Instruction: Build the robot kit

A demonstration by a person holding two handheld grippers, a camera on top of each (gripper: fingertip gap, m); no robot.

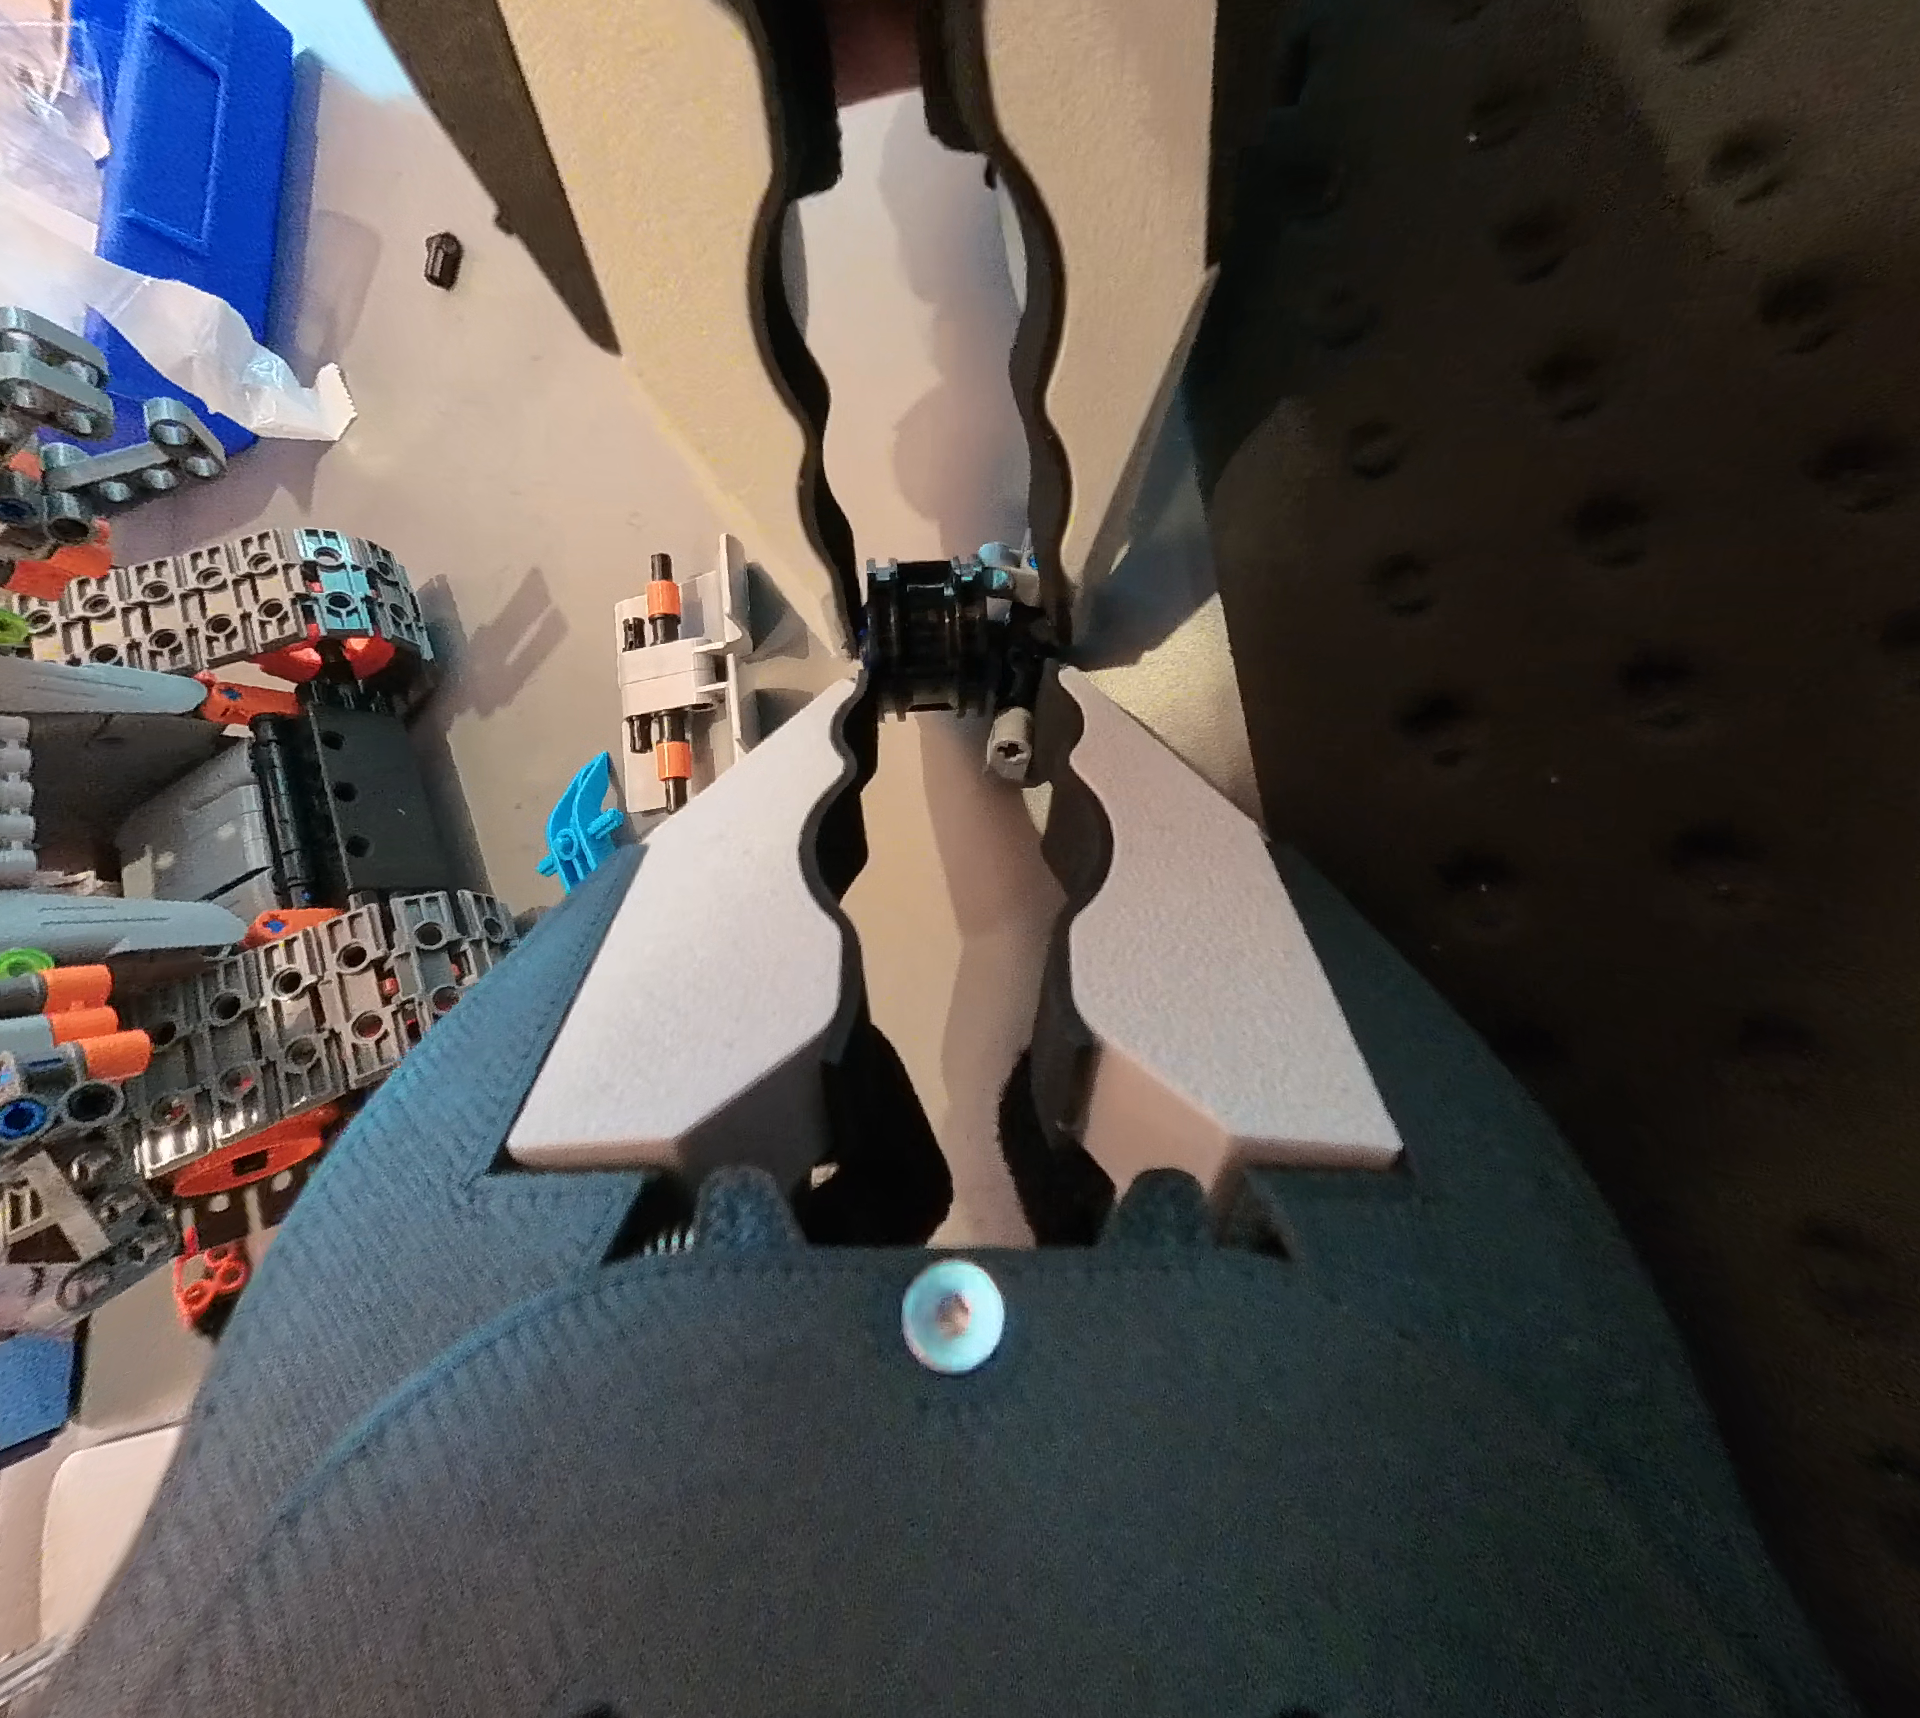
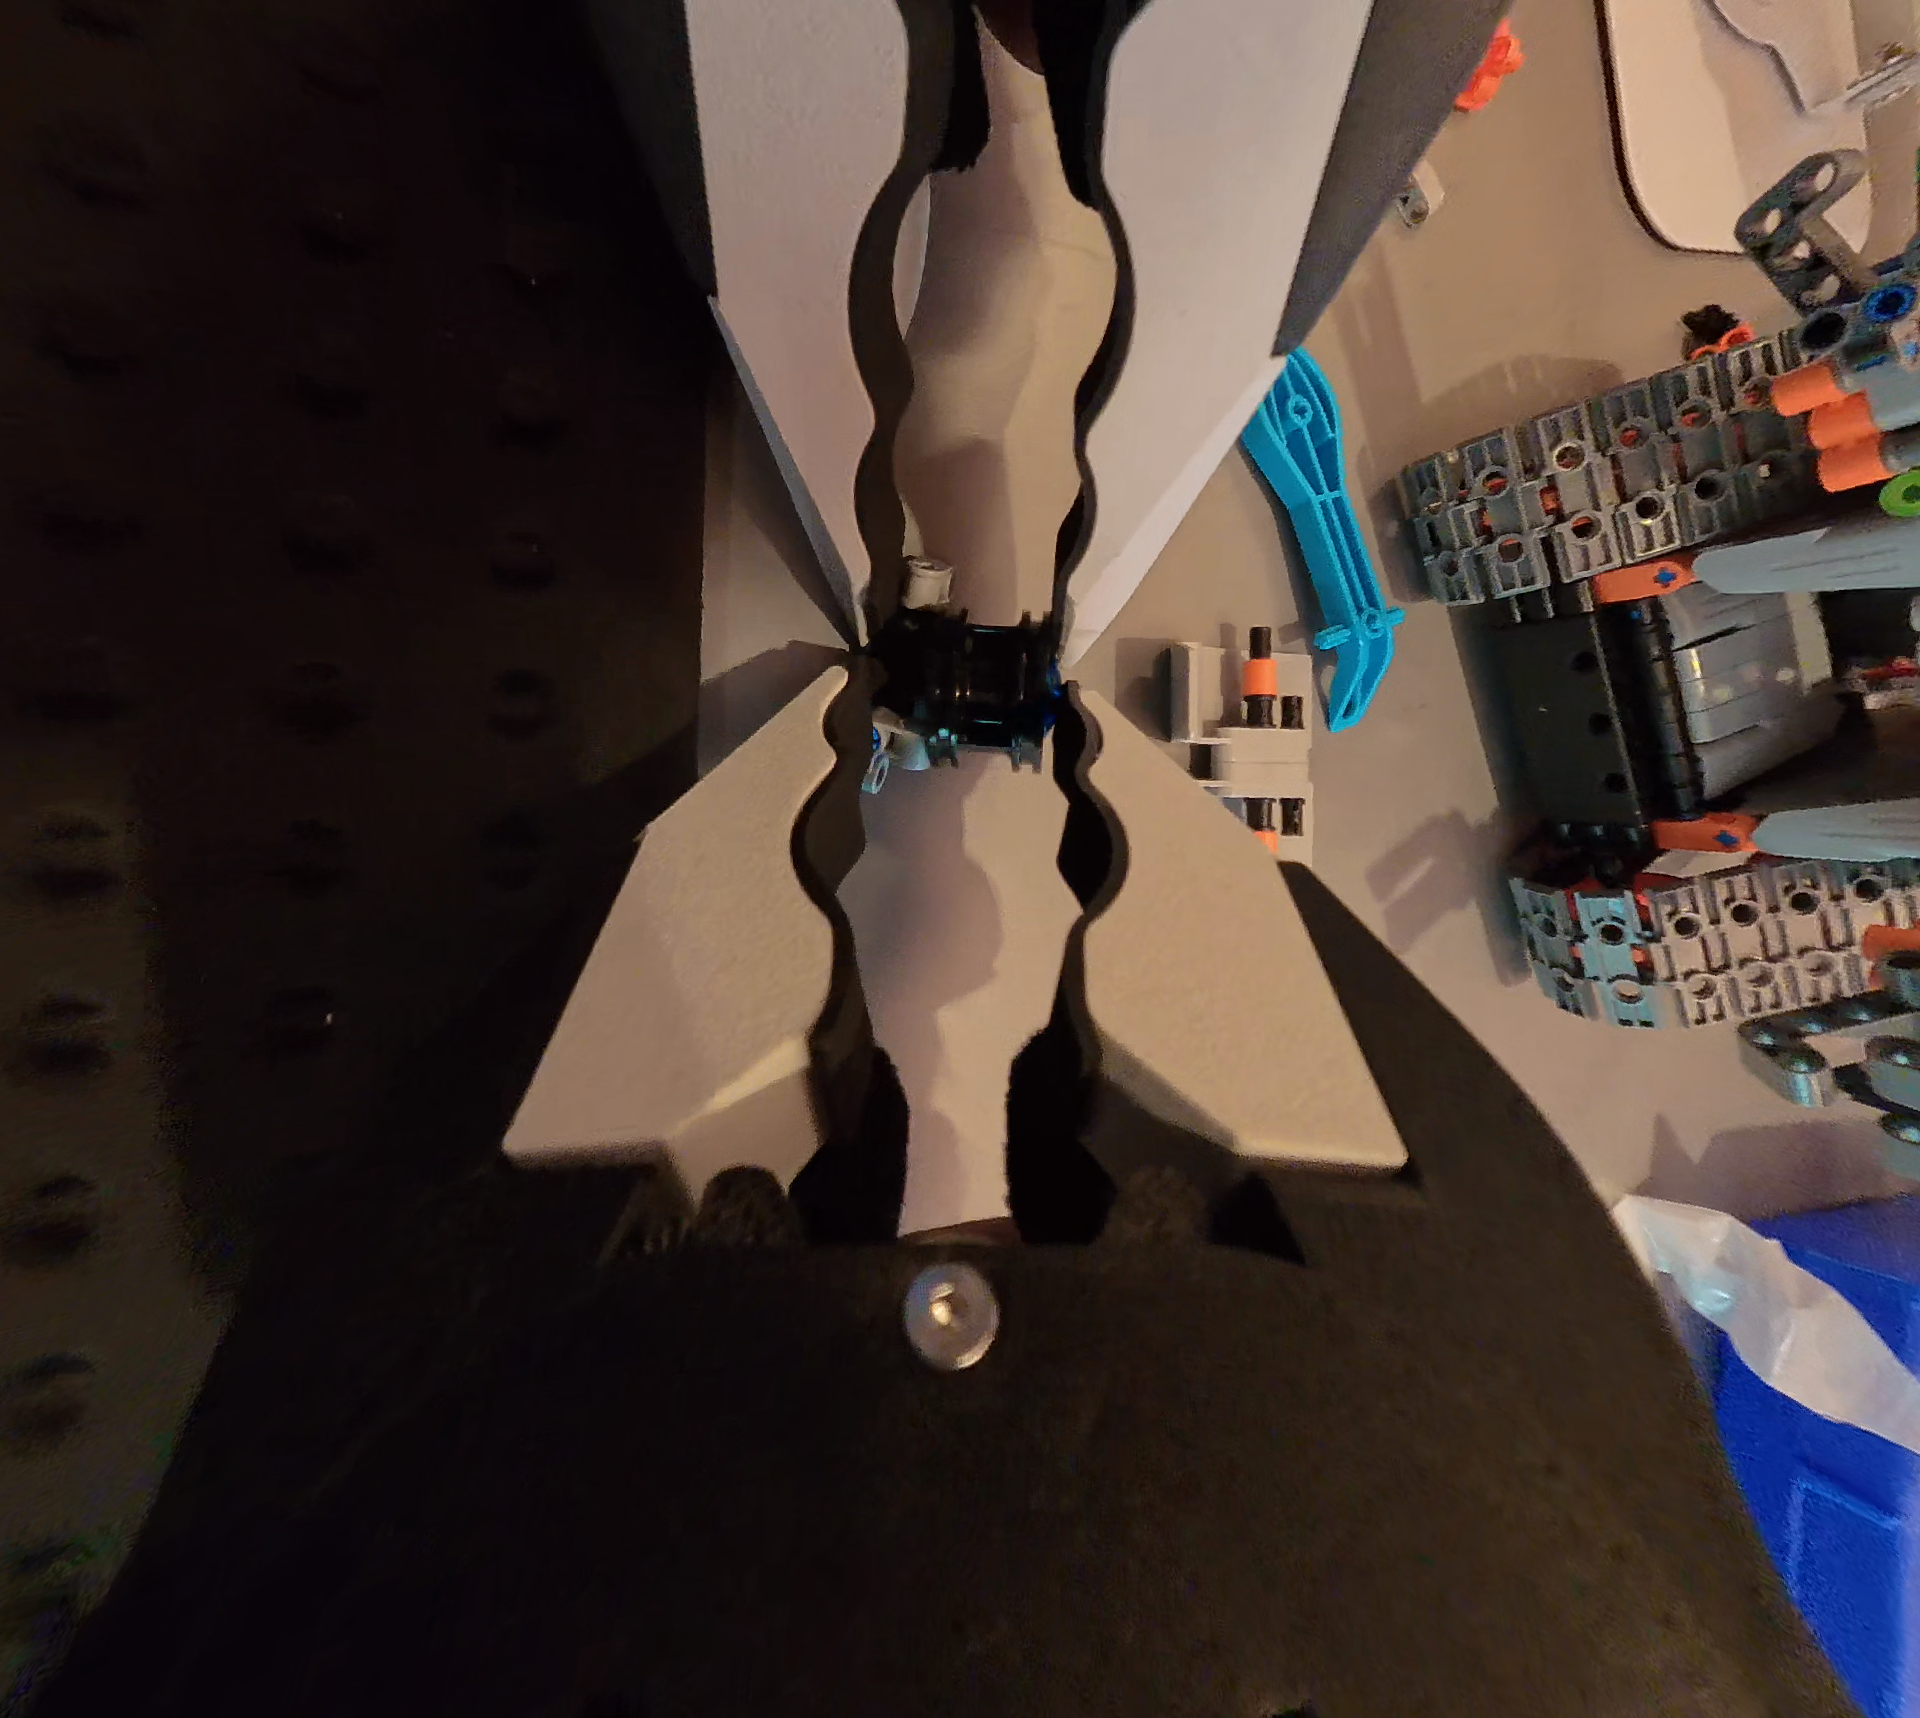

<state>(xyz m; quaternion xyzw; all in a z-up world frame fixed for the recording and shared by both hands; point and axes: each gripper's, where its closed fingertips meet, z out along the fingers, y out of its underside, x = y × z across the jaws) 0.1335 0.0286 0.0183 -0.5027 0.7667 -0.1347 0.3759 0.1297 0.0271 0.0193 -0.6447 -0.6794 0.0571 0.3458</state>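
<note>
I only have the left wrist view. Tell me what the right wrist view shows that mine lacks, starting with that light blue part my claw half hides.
Observer: The light blue curved piece shows whole there. It is long and hooked at one end, and lies on the table between the grey block with orange pins and the tracked model.
Operator: Report what lies past the model.
Observer: A white tray sits at the top right of that view, beyond the model.
Operator: Name anything loose near it.
Observer: A small orange piece lies on the table just off the tray's left edge.
</note>
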